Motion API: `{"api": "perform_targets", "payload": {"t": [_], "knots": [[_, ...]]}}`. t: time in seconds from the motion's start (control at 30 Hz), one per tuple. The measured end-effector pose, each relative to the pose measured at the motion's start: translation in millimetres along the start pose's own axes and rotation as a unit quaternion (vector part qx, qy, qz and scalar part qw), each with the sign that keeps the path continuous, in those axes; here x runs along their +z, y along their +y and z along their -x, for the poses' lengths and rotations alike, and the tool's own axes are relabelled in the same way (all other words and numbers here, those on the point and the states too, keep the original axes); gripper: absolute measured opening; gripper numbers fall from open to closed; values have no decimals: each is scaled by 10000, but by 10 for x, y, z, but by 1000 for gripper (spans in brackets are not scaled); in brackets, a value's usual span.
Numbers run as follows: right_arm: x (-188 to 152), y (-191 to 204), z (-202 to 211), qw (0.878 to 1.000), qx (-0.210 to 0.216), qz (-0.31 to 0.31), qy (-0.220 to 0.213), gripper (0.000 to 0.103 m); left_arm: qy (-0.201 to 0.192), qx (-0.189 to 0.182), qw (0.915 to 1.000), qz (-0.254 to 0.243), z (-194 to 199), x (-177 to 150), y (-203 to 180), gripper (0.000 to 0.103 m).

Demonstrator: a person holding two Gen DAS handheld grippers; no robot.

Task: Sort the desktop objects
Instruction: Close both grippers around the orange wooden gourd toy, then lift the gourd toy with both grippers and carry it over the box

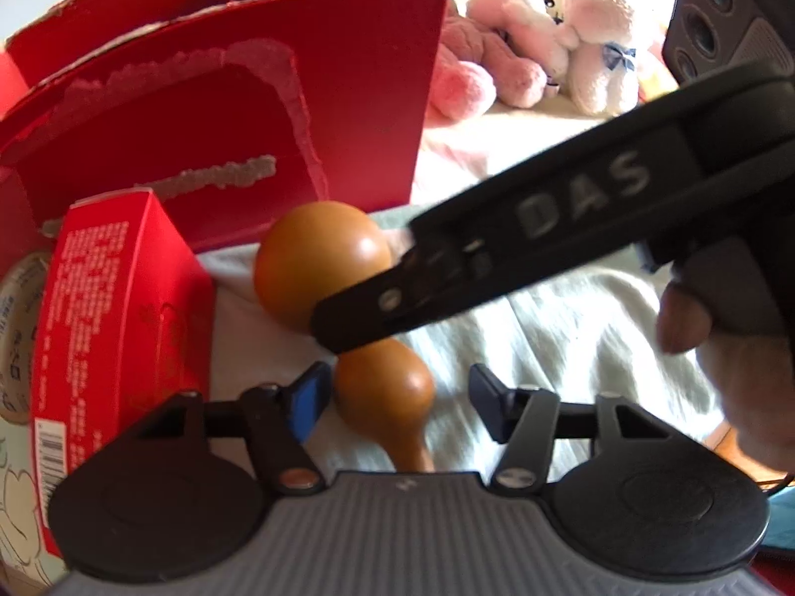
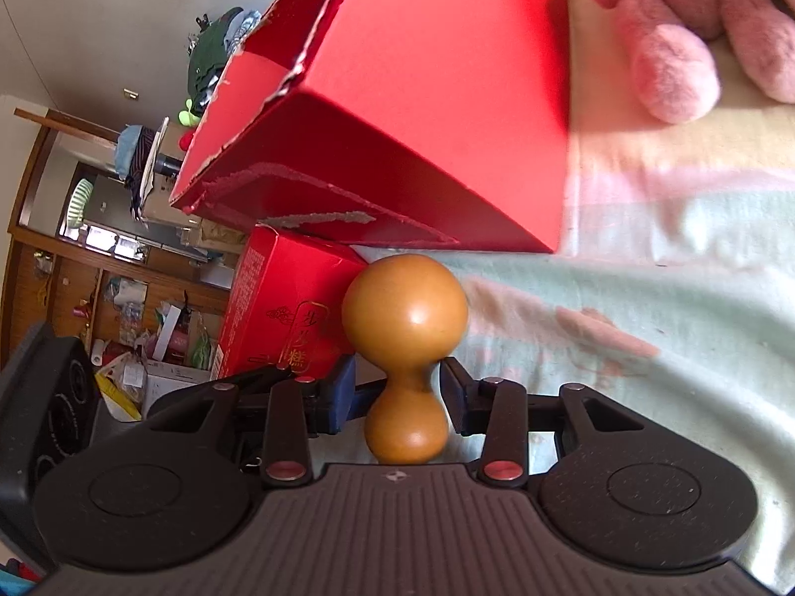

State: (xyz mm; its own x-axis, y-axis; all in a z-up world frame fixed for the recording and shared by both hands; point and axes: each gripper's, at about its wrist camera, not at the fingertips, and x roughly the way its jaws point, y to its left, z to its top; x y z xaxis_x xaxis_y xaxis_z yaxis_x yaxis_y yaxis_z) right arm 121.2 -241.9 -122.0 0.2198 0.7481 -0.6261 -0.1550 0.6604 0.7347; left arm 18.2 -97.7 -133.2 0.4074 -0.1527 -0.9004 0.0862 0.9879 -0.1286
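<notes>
Wooden gourd is lying on the pale blanket, just in front of the large red box and beside the small red carton. Right gripper is closing its fingers on the gourd's narrow waist, both pads touching it. Left gripper is hovering with fingers spread wide, gripping nothing, the gourd's smaller bulb sitting between them. Pink plush toys are sitting well behind.
</notes>
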Motion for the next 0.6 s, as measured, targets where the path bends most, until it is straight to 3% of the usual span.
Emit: {"api": "perform_targets", "payload": {"t": [0.23,0.6], "knots": [[0,5,26,9997,-196,156,-50,41,31,-25,9999,-158,-21,53,25,37],[-195,-237,574,9970,-482,-296,-534,35,-142,-560,9936,-966,43,183,-319,37]]}}
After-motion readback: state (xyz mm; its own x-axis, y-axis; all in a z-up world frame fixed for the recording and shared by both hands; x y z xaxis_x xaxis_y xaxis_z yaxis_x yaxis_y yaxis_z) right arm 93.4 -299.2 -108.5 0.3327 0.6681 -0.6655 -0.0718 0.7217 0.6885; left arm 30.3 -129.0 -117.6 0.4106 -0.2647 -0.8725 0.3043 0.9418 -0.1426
